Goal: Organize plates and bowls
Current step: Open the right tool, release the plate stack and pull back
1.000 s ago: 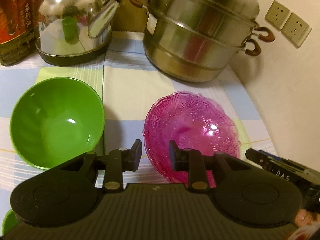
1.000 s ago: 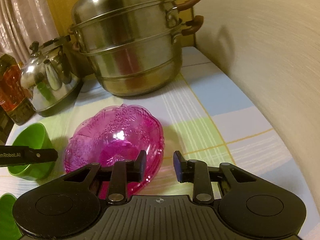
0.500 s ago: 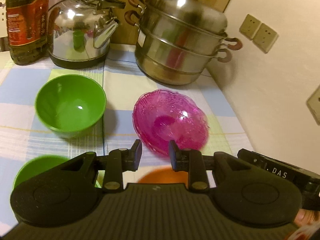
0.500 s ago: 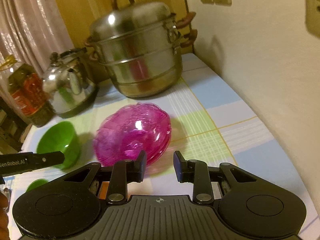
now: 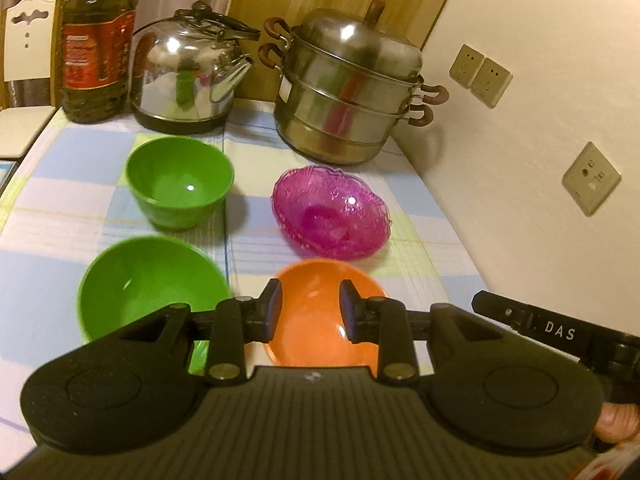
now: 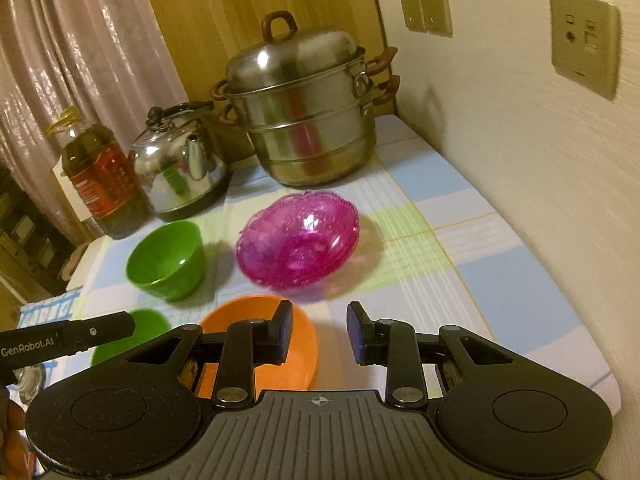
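Both grippers hang above the counter with nothing picked up: the left gripper has its jaws parting, empty, above the orange bowl, and the right gripper holds its jaws a little apart, also empty. Four bowls sit separately: the orange bowl nearest, a green bowl beside it, a second green bowl and the pink glass bowl behind. This looks like choosing the next bowl; the next move probably calls for lowering one pair of jaws over a rim, perhaps to nest the green pair.

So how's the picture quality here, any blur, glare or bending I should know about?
Left wrist view: warm dim light, the near green bowl smeared by motion, glare spots on the kettle, the wall bowed by the fisheye. Right wrist view: the pink bowl slightly blurred, a bright highlight on the steamer pot lid, wall sockets curved.
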`<state>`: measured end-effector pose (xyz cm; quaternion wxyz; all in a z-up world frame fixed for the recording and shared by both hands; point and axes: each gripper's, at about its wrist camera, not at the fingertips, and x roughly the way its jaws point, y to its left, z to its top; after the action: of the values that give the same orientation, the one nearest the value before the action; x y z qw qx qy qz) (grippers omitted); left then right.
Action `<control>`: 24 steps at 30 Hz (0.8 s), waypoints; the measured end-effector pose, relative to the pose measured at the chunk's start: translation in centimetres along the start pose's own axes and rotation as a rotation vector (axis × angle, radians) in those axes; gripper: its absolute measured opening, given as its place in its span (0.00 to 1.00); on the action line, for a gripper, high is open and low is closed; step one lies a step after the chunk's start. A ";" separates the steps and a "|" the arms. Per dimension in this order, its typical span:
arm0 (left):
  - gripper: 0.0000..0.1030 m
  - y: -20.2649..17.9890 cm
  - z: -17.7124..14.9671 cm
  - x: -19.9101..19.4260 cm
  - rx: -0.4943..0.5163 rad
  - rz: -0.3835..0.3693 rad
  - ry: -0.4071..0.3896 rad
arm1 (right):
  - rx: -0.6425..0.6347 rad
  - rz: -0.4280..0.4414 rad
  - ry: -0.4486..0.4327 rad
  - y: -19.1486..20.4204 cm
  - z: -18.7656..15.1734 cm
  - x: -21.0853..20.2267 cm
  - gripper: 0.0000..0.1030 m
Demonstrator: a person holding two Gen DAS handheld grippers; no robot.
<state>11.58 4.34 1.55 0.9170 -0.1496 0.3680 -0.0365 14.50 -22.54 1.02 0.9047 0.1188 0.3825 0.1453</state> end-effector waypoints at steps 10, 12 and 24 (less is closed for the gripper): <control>0.30 2.0 -4.8 -3.1 -0.020 0.033 0.025 | -0.038 0.027 0.060 2.2 -4.3 -2.2 0.30; 0.30 2.6 -5.4 -3.6 -0.025 0.045 0.028 | -0.052 0.036 0.074 2.9 -5.0 -2.3 0.30; 0.32 5.4 -6.4 -5.2 -0.044 0.113 0.029 | -0.105 0.086 0.133 6.4 -7.0 -1.2 0.30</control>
<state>3.16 8.84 -0.99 0.9086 -0.1484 0.3899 0.0213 7.57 -16.27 -0.87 0.8753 0.0775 0.4281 0.2113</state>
